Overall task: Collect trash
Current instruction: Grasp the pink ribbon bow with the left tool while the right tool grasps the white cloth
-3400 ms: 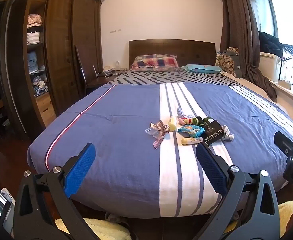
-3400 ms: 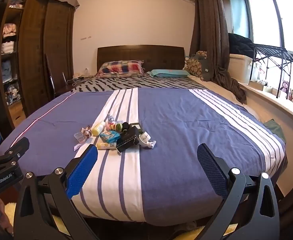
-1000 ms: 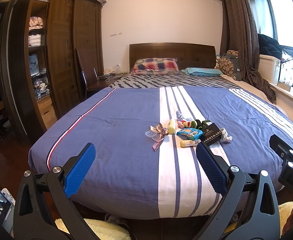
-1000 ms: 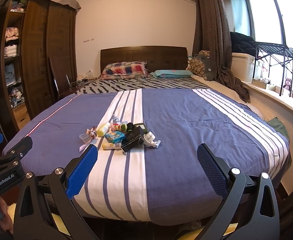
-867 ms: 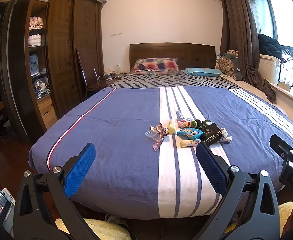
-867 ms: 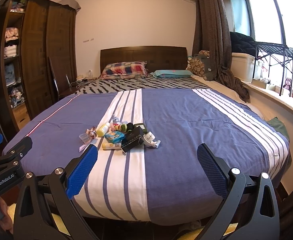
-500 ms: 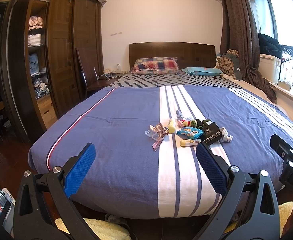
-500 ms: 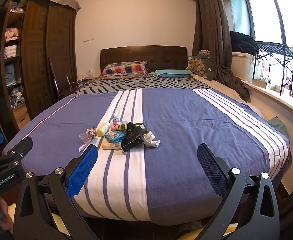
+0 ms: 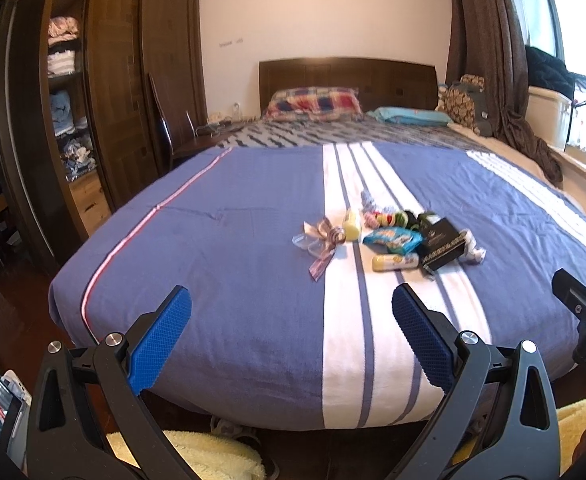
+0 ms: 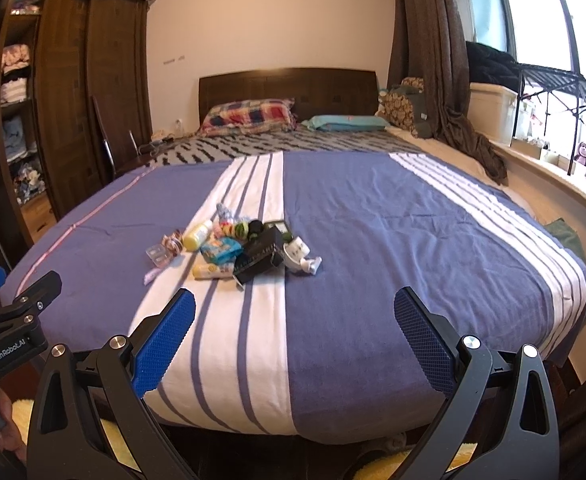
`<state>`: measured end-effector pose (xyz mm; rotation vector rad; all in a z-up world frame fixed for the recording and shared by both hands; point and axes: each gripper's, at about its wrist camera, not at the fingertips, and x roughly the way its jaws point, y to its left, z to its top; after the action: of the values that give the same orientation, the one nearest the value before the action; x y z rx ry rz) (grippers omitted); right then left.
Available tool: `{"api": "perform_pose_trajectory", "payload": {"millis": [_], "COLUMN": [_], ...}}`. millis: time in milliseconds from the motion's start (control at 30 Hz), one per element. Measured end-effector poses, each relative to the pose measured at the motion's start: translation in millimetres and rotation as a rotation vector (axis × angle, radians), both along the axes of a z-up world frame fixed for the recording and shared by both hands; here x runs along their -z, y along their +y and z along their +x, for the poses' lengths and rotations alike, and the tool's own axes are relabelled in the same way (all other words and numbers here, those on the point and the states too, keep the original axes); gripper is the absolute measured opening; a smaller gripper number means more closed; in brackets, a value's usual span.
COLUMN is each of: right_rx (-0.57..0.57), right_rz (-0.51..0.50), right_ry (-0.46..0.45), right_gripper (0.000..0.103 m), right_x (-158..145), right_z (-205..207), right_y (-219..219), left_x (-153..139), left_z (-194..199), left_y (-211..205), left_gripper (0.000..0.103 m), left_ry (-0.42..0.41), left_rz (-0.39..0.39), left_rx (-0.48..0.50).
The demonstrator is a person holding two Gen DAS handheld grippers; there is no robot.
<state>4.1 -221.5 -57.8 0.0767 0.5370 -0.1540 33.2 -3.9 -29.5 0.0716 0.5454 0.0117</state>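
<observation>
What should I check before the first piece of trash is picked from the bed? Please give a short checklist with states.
1. Left gripper open, fingers holding nothing: ok.
2. Right gripper open, holding nothing: ok.
3. Trash pile in view on the bed: ok.
4. Black box lies among other items, crowded grasp: not ok.
5. Grippers near the pile: not ok, both at the foot of the bed.
6. Bin or bag for trash: cannot tell, none in view.

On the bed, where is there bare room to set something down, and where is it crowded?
Bare: the blue blanket right of the trash pile up to the thin white stripes, and left of it toward the pink line. Crowded: the broad white stripe, around the black box and blue packet.
</observation>
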Motion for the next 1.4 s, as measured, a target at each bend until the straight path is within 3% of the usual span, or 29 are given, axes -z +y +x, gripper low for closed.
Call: {"api": "perform_pose_trajectory", "payload": {"millis": [300,667,733,867,900,1033,1167,1333,1400], "right_rx": [0.005,-0.007,-0.015,-0.025,-0.027,-0.048,-0.061,-0.063,-0.081], "right_rz": [-0.002,0.094,0.083,0.060,0.058,0.056,0.060,0.065,0.061], "right_ry": [0.105,0.157,0.167,0.207,0.213,0.205,0.222,0.225,0.221], "right_gripper": [0.100,0.099,0.094,0.068,0.066,0.066,0.063,0.062,0.049], "right_x": [41,74,80,95,98,99,99,100,99], "right_z": [39,84,96,126,132,150,169,185,188], "right_y": [-10,-34,-37,-43,-44,-45,-47,-48,-47], "left_x": [39,82,88,102,105,111,112,114,114], "left_z": [42,102,114,139,145,168,187,204,207], "left_y": [6,4,2,-3,-3,1,-3,-8,-12], "left_gripper": [0.095,0.095,0.095,0.092,0.089,0.085,0.082,0.065,0.057], "left_ry": [0.110,0.222,0.249,0.297,0.303,0.321,0.307,0.292,0.287], "left_rz": [-0.004,0.038,0.025,0.020,0.018,-0.043,-0.048,-0.047,-0.040], "left_rx": [-0.002,0.015,0.032,0.061,0.063,0.091,0.113,0.132,0.147]}}
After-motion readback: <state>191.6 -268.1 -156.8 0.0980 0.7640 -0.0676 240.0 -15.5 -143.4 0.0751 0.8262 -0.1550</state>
